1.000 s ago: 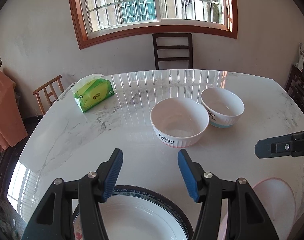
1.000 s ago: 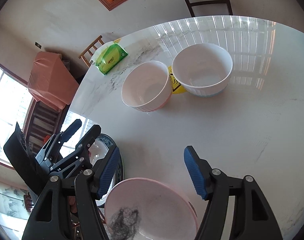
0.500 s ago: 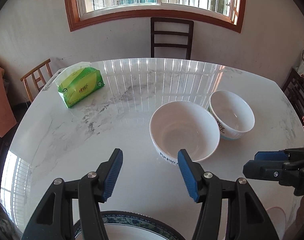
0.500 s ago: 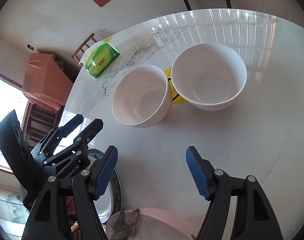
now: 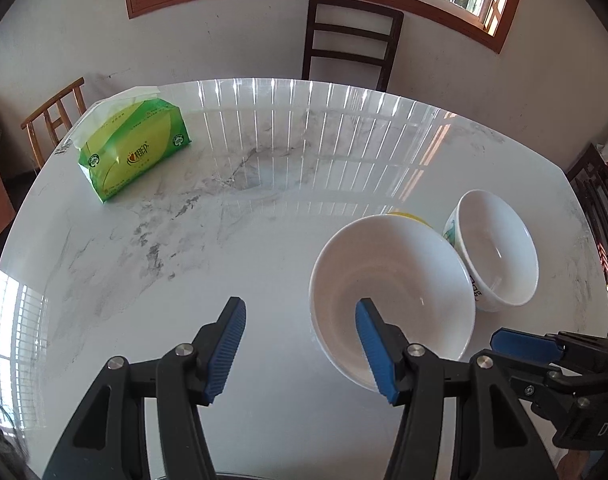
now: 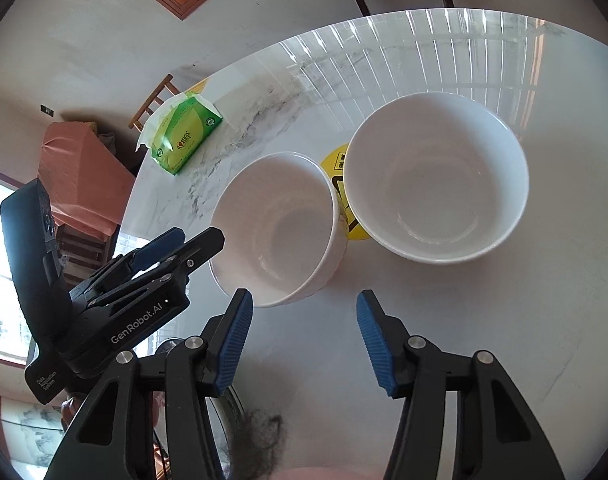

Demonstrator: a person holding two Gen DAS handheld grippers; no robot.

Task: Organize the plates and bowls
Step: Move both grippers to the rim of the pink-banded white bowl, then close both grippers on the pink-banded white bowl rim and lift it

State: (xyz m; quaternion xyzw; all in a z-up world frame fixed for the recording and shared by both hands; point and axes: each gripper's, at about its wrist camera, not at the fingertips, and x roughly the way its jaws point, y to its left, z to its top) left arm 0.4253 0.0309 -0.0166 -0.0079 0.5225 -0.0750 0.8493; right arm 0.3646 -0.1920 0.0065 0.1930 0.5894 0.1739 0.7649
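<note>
In the left wrist view, the left gripper (image 5: 300,346) is seen with its jaws apart and nothing between them; its right-hand pad hangs over the near rim of the ribbed bowl (image 5: 391,300), which stands on the marble worktop (image 5: 224,240) beside the printed bowl (image 5: 499,248), their walls touching or nearly so. Both bowls are empty. A green tissue pack (image 5: 134,152) lies well apart at the far left. In the right wrist view, the right gripper (image 6: 302,340) is shown with jaws that have just been closing yet stand apart, empty, just short of both bowls; a yellow sticker (image 6: 339,196) lies between them. The bowls are judged to be glazed ceramic: stiff, fairly heavy, slippery and chippable, so each is best pinched across its rim wall, one pad inside and one outside, and nested gently.
</note>
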